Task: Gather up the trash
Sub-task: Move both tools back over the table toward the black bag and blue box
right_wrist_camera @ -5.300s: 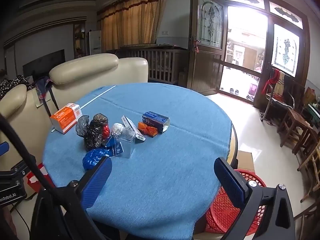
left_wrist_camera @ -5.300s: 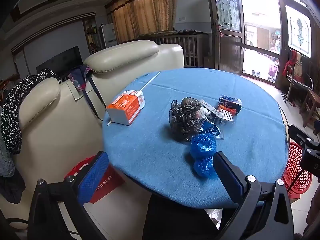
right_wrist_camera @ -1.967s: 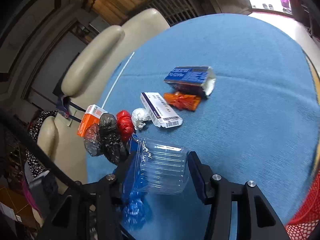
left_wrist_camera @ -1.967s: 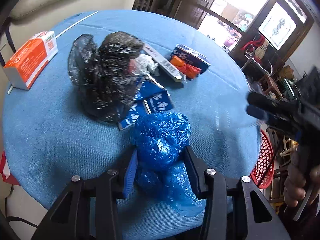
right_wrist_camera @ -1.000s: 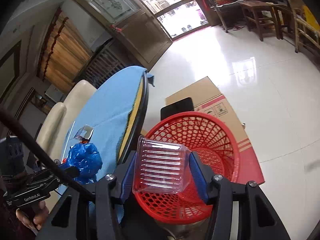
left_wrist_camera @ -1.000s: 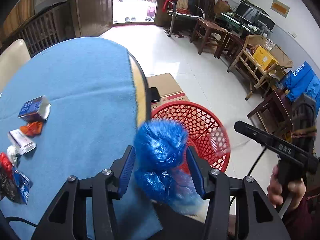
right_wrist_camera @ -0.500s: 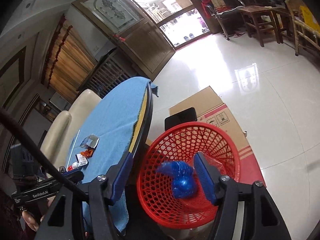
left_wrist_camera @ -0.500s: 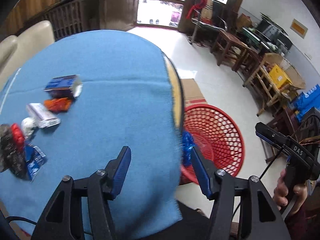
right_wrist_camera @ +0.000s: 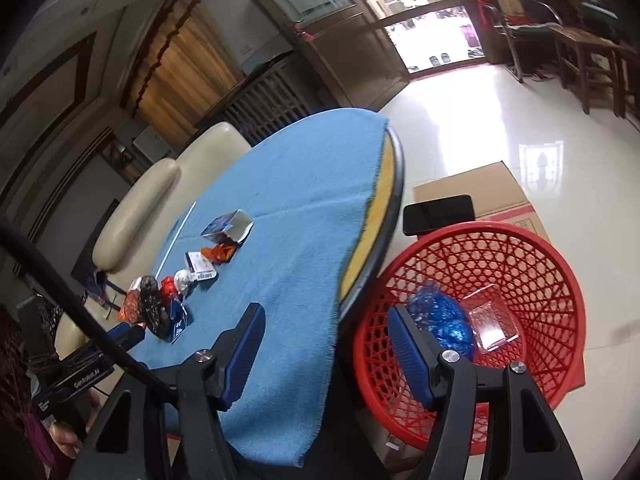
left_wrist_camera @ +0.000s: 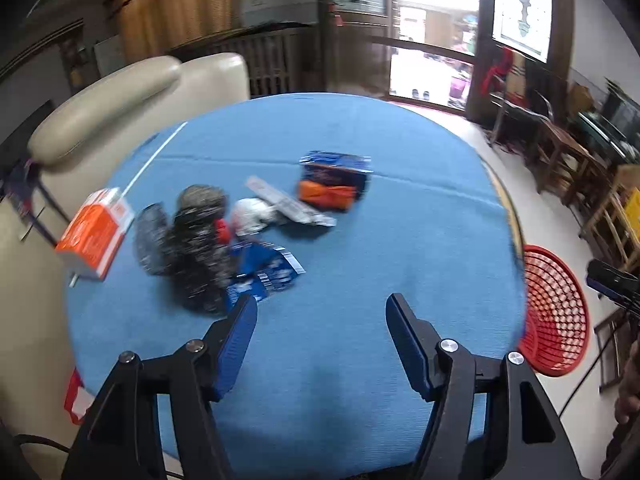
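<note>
Blue bag point(right_wrist_camera: 444, 322) & clear tray point(right_wrist_camera: 491, 326) now in red basket point(right_wrist_camera: 560, 280); both grippers point(left_wrist_camera: 320, 316) point(right_wrist_camera: 326, 326) spread, empty, over blue-clothed table point(left_wrist_camera: 360, 240).

Glossy white floor point(right_wrist_camera: 500, 128) mirrors daylight from glass doors point(left_wrist_camera: 432, 68); cream sofa point(left_wrist_camera: 120, 92), tan curtains point(right_wrist_camera: 180, 56).

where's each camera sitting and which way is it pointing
Left wrist: on the left tongs, above the table's near edge, facing across the blue table at the trash pile; open blue-padded fingers show.
Right wrist: on the right tongs, over the table's edge, looking down at the red basket; open fingers show.
Shared: table, basket, blue box.
</note>
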`<state>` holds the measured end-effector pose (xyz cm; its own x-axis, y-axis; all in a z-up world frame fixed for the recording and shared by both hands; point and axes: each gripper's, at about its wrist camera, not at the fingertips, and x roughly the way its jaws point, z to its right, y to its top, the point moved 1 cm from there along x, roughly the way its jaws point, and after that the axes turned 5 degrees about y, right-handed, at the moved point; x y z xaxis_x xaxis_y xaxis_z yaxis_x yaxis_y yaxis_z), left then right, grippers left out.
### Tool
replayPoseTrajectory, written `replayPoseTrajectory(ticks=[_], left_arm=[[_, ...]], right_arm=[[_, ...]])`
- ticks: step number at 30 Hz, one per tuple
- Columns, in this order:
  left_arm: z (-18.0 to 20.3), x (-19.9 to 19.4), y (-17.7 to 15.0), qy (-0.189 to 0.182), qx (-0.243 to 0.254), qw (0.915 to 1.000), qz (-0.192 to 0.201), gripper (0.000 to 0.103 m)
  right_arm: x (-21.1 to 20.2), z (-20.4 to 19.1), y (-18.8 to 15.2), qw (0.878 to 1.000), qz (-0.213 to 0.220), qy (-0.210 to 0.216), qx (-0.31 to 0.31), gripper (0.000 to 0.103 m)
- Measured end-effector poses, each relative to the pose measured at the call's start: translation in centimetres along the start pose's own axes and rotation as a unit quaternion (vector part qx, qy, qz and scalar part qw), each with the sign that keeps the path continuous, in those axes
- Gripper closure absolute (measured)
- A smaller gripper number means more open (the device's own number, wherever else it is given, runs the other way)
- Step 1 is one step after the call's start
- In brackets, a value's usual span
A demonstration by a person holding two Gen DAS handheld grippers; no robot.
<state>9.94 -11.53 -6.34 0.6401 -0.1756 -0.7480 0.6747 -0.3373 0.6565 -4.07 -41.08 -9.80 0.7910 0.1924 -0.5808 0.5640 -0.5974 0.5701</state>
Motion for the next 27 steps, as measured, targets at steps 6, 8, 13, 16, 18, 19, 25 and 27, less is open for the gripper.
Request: replayPoseTrajectory(ticks=[6, 8, 13, 16, 18, 19, 25, 27], left_arm=[[-6.5, 2.1, -1.2, 0.052, -0.059, 0.9968, -0.015, 0.034], [-8.2, 2.3, -1.5, 0.067, -0.078, 0.9946, -0.017, 0.034], [-12.3, 3.0, -1.0, 0.084, -0.118, 0.9892, -0.021, 0.034], [-13.7, 3.4, -0.1, 0.076, -0.132, 0.9881, -0.022, 0.032], [-13.9, 3.7, 0.7, 0.067, -0.134, 0.9885, -0.021, 0.03], [-14.0, 4.0, 1.2, 0.061, -0.132, 0.9892, -0.02, 0.03], [-14.0, 6.0, 3.7, 0.03, -0.119, 0.9919, -0.032, 0.029], [-13.8, 6.8, 4.3, 0.022, -0.118, 0.992, -0.039, 0.029]], right_arm=[[1.8, -2.1, 0.5, 1.0, -0.017, 0.008, -0.022, 0.036], [2.9, -3.0, 0.9, 0.999, -0.025, 0.013, -0.03, 0.036], [6.4, -6.1, 1.4, 0.996, -0.057, 0.034, -0.063, 0.036], [9.0, -8.5, 1.9, 0.992, -0.076, 0.056, -0.079, 0.036], [10.5, -10.1, 2.3, 0.99, -0.084, 0.066, -0.091, 0.036], [11.4, -11.0, 2.6, 0.989, -0.088, 0.07, -0.098, 0.036], [16.2, -15.0, 5.8, 0.981, -0.094, 0.057, -0.158, 0.036], [18.2, -16.1, 7.0, 0.977, -0.099, 0.044, -0.182, 0.036]])
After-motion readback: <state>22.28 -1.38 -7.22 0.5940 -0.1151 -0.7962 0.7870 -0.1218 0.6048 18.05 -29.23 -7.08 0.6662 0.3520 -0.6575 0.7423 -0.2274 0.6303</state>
